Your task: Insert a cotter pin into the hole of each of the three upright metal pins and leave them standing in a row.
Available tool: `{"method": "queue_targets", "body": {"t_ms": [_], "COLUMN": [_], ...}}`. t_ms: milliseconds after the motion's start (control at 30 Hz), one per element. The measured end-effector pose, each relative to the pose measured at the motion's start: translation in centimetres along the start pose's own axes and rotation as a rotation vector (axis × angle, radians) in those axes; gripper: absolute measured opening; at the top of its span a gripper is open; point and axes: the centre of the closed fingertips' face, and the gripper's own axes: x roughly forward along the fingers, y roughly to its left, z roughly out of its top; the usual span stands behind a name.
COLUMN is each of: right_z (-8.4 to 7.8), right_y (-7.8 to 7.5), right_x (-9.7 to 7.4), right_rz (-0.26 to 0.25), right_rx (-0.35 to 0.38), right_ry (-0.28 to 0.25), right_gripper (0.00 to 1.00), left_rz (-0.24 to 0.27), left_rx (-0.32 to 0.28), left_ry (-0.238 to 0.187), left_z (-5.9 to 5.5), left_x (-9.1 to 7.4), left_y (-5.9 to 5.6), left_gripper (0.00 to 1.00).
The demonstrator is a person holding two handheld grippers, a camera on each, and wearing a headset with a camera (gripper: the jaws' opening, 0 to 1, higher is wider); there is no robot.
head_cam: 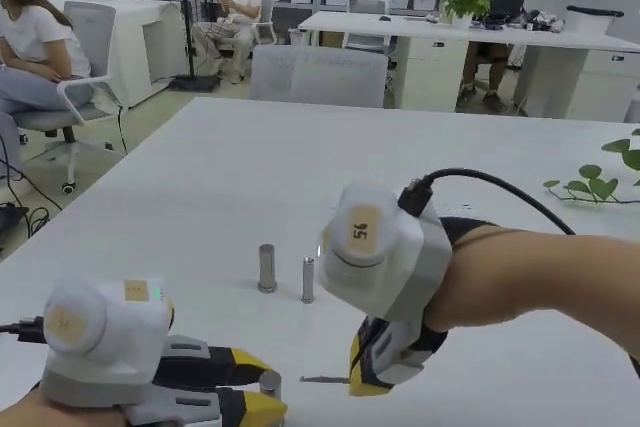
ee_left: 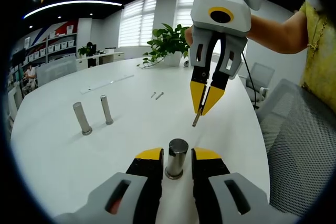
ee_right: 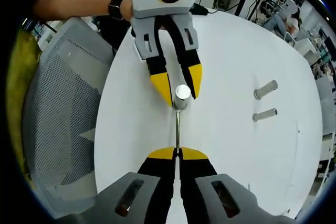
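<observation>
Right gripper view: right gripper (ee_right: 177, 154) pinches a cotter pin (ee_right: 178, 128) near the metal pin (ee_right: 182, 93) the left gripper (ee_right: 181, 98) clasps; first insertion, likely needing hole alignment next.

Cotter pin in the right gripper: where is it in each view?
Head view: cotter pin low centre, jutting left from the right gripper.
Left gripper view: cotter pin right of centre, under yellow tips.
Right gripper view: cotter pin centre, rising from that gripper's jaws.
Shared landmark: metal pin inside the left gripper.
</observation>
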Motion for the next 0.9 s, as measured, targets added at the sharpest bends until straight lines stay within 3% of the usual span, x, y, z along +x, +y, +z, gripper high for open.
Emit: {"method": "queue_targets", "body": {"t_ms": [400,900], "right_z": [0.0,0.5], "right_y": [-0.3,-0.4], "right_x": [1.0,1.8], "right_rz": [0.002,0.007], "right_rx": [0.018,0.031], "right_ry": [0.018,0.013], "right_gripper": [0.02,0.02], "left_rz": [0.0,-0.006], "left_rx": [0.024,0.028], "left_ry": [0.001,-0.002], "left_z": [-0.1,-0.1], "left_x": [0.4,0.4], "left_y": [0.0,0.0], "left_gripper": [0.13,0.12]}}
